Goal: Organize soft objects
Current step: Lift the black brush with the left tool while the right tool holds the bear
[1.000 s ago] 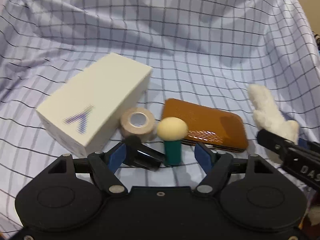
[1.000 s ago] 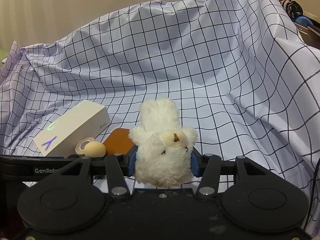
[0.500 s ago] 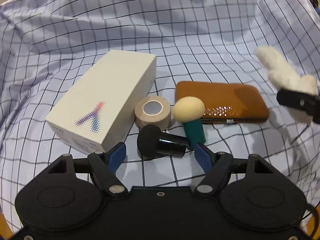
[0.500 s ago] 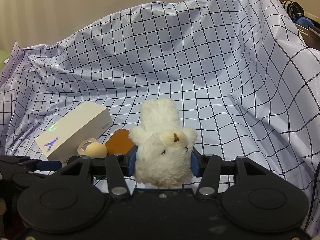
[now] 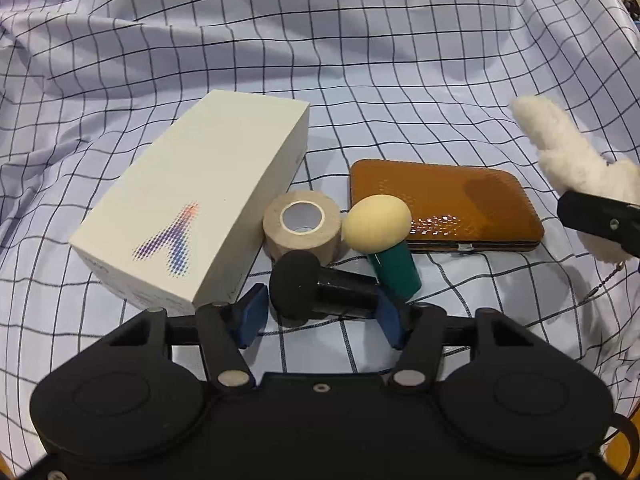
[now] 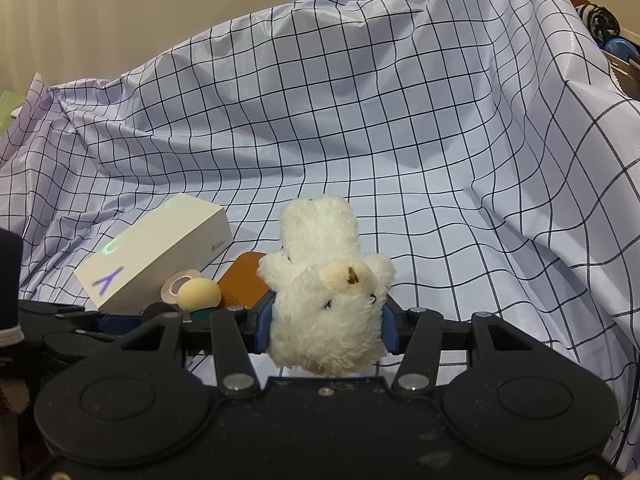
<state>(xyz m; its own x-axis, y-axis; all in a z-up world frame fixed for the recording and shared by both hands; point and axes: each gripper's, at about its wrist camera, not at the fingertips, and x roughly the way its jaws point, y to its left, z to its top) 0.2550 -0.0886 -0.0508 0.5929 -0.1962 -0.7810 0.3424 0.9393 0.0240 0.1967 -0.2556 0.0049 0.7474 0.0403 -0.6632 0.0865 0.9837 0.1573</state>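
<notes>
Draped over everything, a pale lilac cloth with a dark grid pattern (image 5: 360, 60) rises in folds at the back and sides; what lies beneath it is hidden.

From the left wrist view, the left gripper (image 5: 322, 312) has its blue pads spread wide on either side of a black foam-headed applicator with a black cylindrical handle (image 5: 316, 290) lying on its side. The right pad looks to be against the handle's end, the left pad just clear of the foam head; contact is hard to judge. At 1 o'clock from it stands a cream egg-shaped sponge on a dark green stem (image 5: 382, 236), tilted. A beige roll of tape (image 5: 302, 230) sits at 12 o'clock, touching a white rectangular box with a purple dotted mark (image 5: 200, 204) at 10 o'clock. A flat tan zip case (image 5: 444, 204) lies at 2 o'clock. At 3 o'clock, the picture edge cuts off part of a white plush bear (image 5: 568, 160).

Only the right wrist view shows the bear's (image 6: 328, 296) face: it is upside down, clamped at the head between the narrowed blue pads of the right gripper (image 6: 326, 330), legs pointing to 12 o'clock. That view hides most of the applicator and case behind the grippers and the bear.
</notes>
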